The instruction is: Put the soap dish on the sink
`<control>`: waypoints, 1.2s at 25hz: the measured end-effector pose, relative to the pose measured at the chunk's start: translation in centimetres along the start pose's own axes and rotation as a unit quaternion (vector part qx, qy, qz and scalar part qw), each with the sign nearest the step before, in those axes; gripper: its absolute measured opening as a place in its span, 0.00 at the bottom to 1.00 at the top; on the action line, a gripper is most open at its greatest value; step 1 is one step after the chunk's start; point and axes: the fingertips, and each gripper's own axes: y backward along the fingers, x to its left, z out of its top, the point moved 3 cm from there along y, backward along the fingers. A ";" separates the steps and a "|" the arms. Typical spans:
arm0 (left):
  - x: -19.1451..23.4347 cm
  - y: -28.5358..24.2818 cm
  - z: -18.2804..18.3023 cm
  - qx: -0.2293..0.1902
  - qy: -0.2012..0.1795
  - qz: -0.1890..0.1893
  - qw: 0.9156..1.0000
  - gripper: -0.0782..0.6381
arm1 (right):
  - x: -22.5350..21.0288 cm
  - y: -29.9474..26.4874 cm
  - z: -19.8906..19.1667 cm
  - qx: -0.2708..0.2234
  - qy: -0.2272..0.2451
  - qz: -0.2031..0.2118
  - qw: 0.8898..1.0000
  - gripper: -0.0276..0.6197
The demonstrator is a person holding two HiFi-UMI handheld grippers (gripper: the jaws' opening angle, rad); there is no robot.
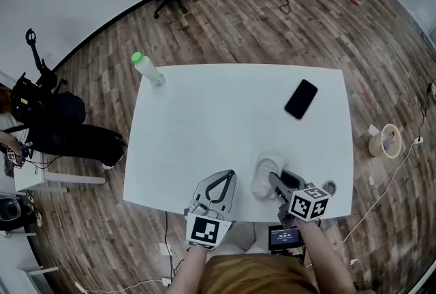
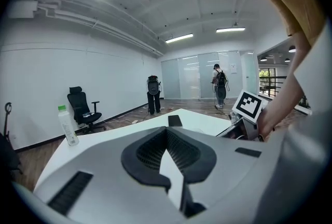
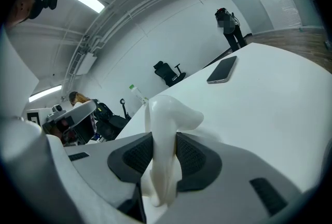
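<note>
Currently right claw [image 3: 163,154] pinches the white soap dish [image 3: 171,114]; left claw [image 2: 167,148] pressed together, empty.

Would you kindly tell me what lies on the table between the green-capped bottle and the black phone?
Nothing does: in the head view, the stretch of white table between the bottle and the phone is bare.

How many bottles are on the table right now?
1. The green-capped bottle stands upright near the far left corner of the table, as the head view shows it. None seems hidden.
</note>
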 end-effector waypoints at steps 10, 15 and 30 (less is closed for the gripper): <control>-1.5 -0.9 0.0 0.004 -0.030 -0.067 0.997 0.12 | -1.0 -0.5 0.0 0.003 -0.035 -0.001 0.999 0.25; -4.1 -1.9 -1.1 0.035 -0.060 -0.145 0.987 0.12 | -1.3 -0.7 -0.2 0.002 -0.045 -0.003 0.999 0.25; -8.1 -3.3 -6.1 0.137 -0.171 -0.252 0.943 0.12 | -1.9 -1.1 0.0 -0.002 -0.052 -0.002 0.999 0.25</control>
